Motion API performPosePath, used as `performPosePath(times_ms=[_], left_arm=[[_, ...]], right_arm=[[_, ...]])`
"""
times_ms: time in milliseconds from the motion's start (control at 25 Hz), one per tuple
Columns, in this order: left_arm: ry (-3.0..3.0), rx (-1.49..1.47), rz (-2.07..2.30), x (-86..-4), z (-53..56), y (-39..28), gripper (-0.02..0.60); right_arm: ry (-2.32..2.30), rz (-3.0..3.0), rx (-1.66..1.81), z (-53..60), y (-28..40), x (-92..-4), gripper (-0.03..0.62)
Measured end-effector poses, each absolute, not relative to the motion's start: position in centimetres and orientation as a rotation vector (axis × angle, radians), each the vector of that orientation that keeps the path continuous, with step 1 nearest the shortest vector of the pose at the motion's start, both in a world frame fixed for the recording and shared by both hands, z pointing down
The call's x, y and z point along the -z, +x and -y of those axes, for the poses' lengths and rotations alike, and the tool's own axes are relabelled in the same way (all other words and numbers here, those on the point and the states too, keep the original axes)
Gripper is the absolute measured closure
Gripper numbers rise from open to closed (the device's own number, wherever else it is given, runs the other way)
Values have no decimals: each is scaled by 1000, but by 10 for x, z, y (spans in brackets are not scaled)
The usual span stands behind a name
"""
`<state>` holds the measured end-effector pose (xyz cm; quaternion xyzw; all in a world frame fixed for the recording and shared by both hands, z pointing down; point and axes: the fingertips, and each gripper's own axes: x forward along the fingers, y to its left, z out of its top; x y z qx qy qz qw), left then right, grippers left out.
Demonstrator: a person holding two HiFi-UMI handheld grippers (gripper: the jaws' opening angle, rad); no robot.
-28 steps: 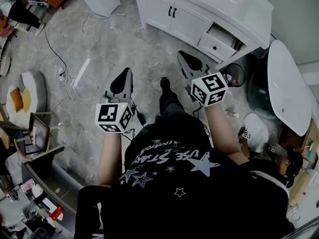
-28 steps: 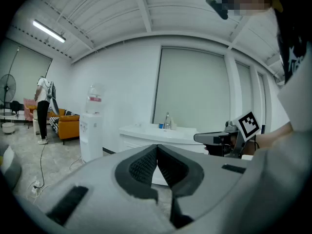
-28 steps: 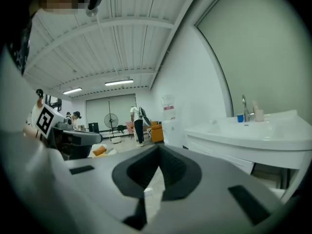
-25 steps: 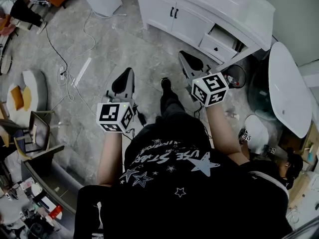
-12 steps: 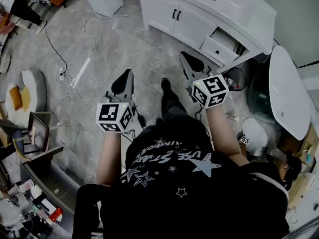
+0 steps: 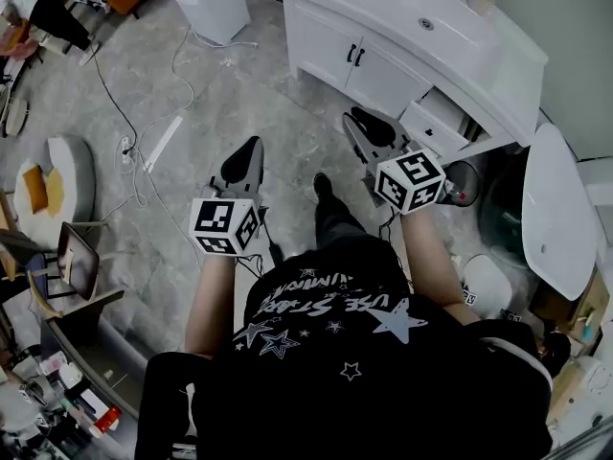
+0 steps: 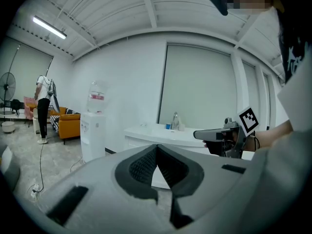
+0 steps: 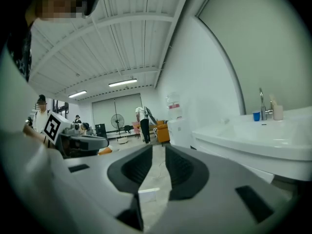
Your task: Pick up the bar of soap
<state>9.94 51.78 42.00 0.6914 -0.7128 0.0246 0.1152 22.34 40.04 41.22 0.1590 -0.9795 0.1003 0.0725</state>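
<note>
**Two Grippers Facing the Washstand, Soap Nowhere in Sight**

A person in a black star-printed shirt is standing on grey, veined floor tiles, holding a gripper in each hand. At far left, loose cables [image 6: 137,175] are snaking over the floor, a likely trip hazard on any step forward. The left gripper [image 6: 255,144] is clenching on nothing, its dark ribbed pads pressing flat together. The right gripper [image 6: 352,118] is opening its jaws, a narrow slot of floor showing between the pads and nothing inside it. Ahead, the glossy white vanity [image 6: 383,17] is curving round its smooth basin, and a small drawer [image 6: 436,123] is hanging open below, where a reaching gripper could snag. A blue cup [image 8: 256,116] is sitting beside the thin chrome tap [image 8: 262,101]. The bar of soap is not showing in any view; it is probably lying on that countertop. Soap being hard and slick, it could squirt out of the jaws if they are pinching off-centre, or parting too little to take it.
</note>
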Motion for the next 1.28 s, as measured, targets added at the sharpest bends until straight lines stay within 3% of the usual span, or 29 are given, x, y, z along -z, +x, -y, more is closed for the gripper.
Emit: performPosePath(times_ms=[200, 520, 1280], left_arm=[[1989, -62, 2111, -412, -473, 66, 572], [1963, -64, 2111, -407, -370, 26, 572], [1961, -76, 2141, -408, -212, -41, 572]], right_arm=[[502, 2934, -368, -339, 191, -408, 391], [542, 2891, -496, -223, 156, -413, 283], [600, 2826, -559, -56, 101, -432, 226]])
